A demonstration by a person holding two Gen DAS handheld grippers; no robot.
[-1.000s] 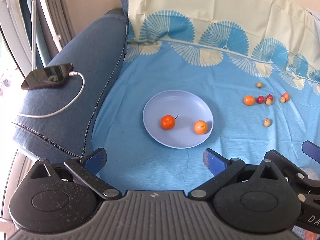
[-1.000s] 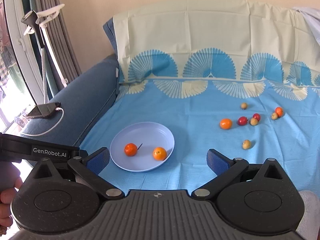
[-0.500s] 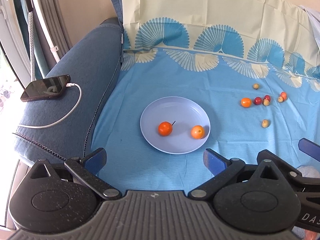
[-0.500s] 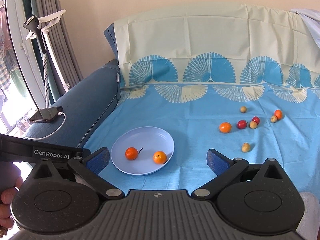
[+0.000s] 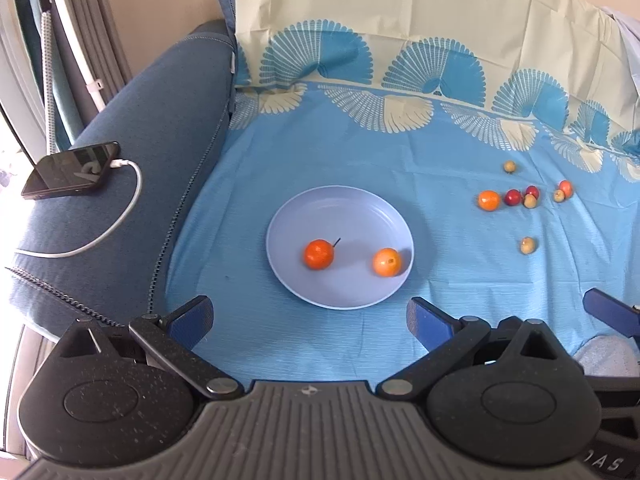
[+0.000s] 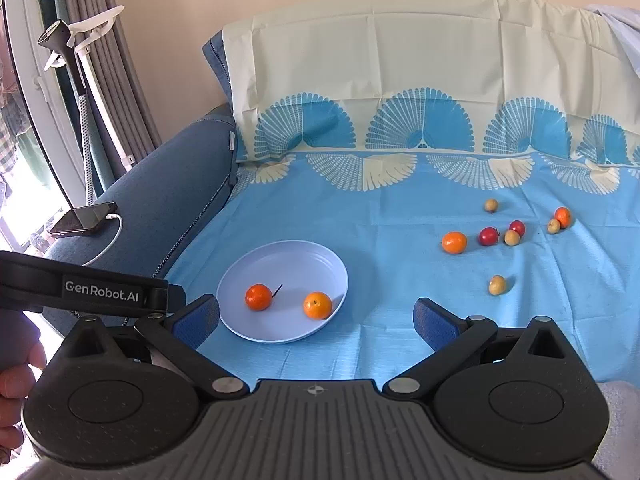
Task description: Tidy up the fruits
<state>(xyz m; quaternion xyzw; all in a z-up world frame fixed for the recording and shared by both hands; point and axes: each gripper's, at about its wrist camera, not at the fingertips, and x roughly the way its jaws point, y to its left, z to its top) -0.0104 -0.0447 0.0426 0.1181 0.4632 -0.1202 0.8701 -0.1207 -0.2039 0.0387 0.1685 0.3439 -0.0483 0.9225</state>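
A pale blue plate (image 5: 340, 208) (image 6: 288, 256) lies on the blue cloth with two oranges in it, one (image 5: 318, 254) (image 6: 258, 297) with a stalk and one (image 5: 386, 262) (image 6: 317, 305) to its right. Several small fruits lie on the cloth to the right: an orange (image 5: 489, 200) (image 6: 454, 242), red ones (image 5: 512, 197) (image 6: 489, 235), yellowish ones (image 5: 527, 245) (image 6: 497, 284). My left gripper (image 5: 310, 322) is open and empty, above the plate's near edge. My right gripper (image 6: 316, 320) is open and empty, near the plate's front right.
A phone (image 5: 70, 170) (image 6: 82, 219) with a white charging cable lies on the blue sofa arm at the left. A cream and blue patterned cloth covers the seat and backrest. A curtain and a stand are at the far left.
Both grippers have pulled back and risen slightly, so the plate and fruits sit lower and smaller in view. Both stay open and empty.
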